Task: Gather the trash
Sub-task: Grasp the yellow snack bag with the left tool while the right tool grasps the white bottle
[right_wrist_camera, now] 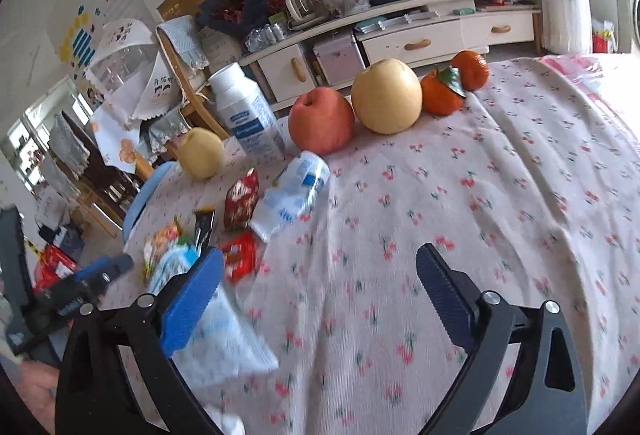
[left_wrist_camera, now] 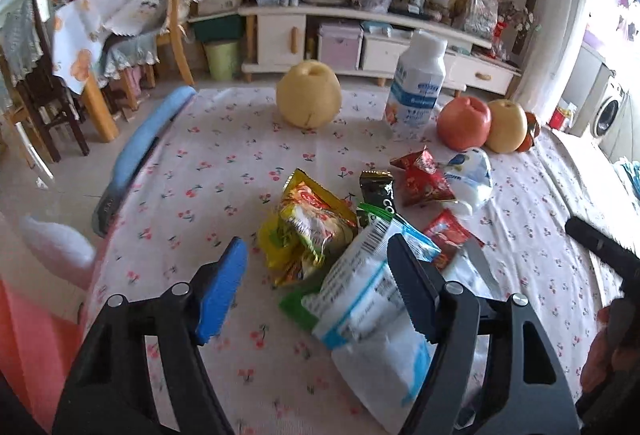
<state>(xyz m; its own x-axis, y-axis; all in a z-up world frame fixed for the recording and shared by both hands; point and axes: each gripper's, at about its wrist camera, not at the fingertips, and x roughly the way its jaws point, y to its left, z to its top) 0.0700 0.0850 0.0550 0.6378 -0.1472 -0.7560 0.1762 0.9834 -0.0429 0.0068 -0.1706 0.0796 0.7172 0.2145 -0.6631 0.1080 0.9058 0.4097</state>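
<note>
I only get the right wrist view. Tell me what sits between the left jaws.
Observer: A white bag lies between the left gripper's open jaws; the blue pad is clear of it.
Operator: Name what's beside that bag.
Observer: A crumpled yellow packet, touching the bag's far end.
Operator: Find me a bin.
Observer: A green bin stands on the floor past the table, left of the TV stand.
</note>
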